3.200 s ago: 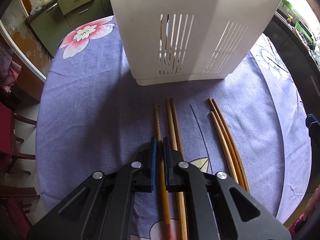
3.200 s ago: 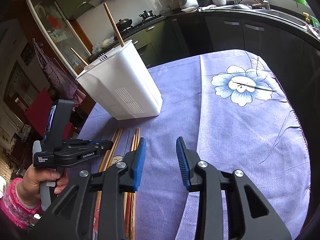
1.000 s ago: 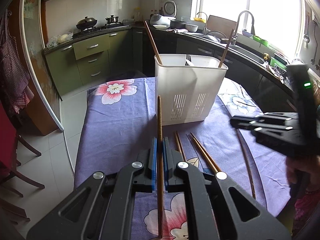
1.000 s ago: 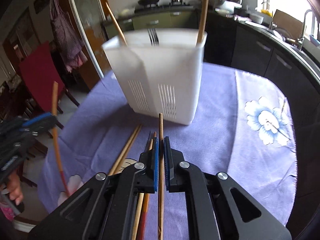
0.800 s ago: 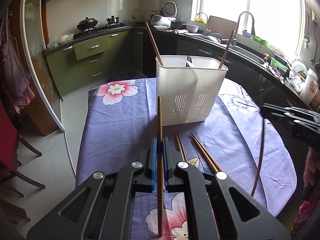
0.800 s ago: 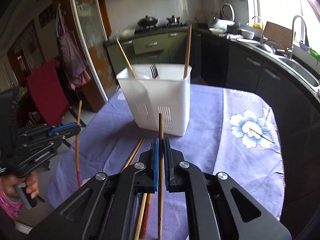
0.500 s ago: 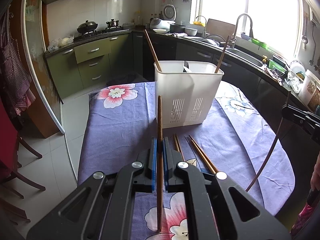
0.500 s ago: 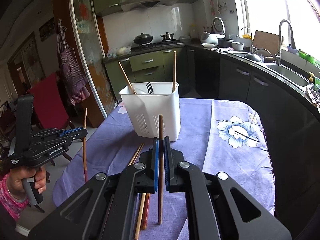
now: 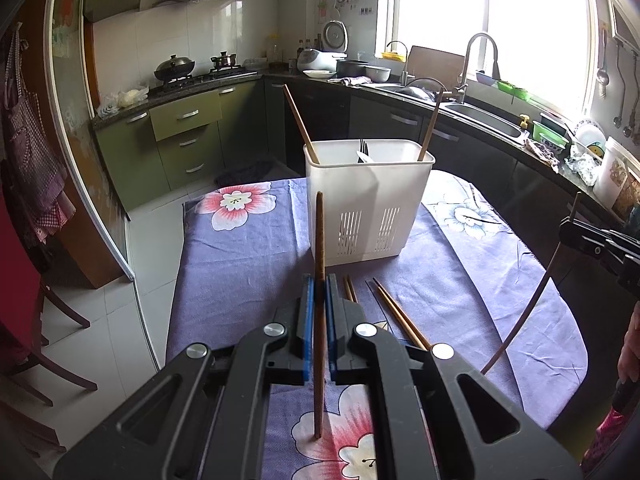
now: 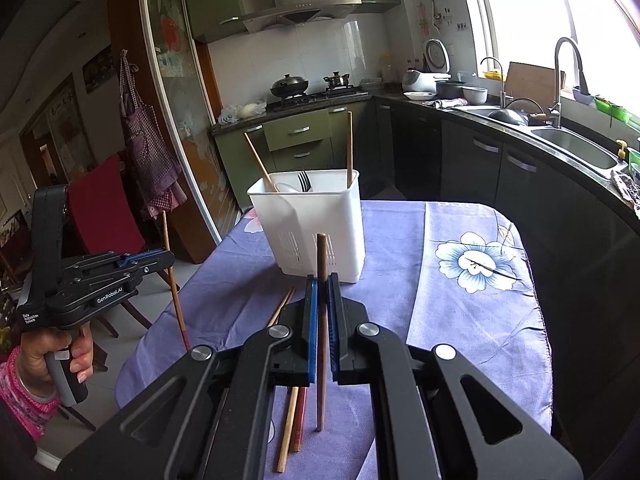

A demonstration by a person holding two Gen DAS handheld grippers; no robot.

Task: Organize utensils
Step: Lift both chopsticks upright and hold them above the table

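Note:
A white slotted utensil holder [image 9: 368, 204] stands on the purple flowered tablecloth; it also shows in the right wrist view [image 10: 316, 224]. It holds two chopsticks, a fork and a spoon. My left gripper [image 9: 319, 280] is shut on a brown chopstick [image 9: 319, 320], held upright above the table. My right gripper [image 10: 321, 280] is shut on another chopstick [image 10: 321, 360], also upright. The left gripper appears at the left of the right wrist view [image 10: 160, 258]. Loose chopsticks [image 9: 396, 312] lie on the cloth in front of the holder.
The table [image 9: 240, 264] has a rounded edge with floor and red chairs [image 10: 104, 208] to the left. Dark kitchen counters, a sink [image 9: 480, 120] and a stove stand behind and to the right.
Both grippers have risen and pulled back from the holder, each still clamped on its chopstick. The holder looks smaller and farther away.

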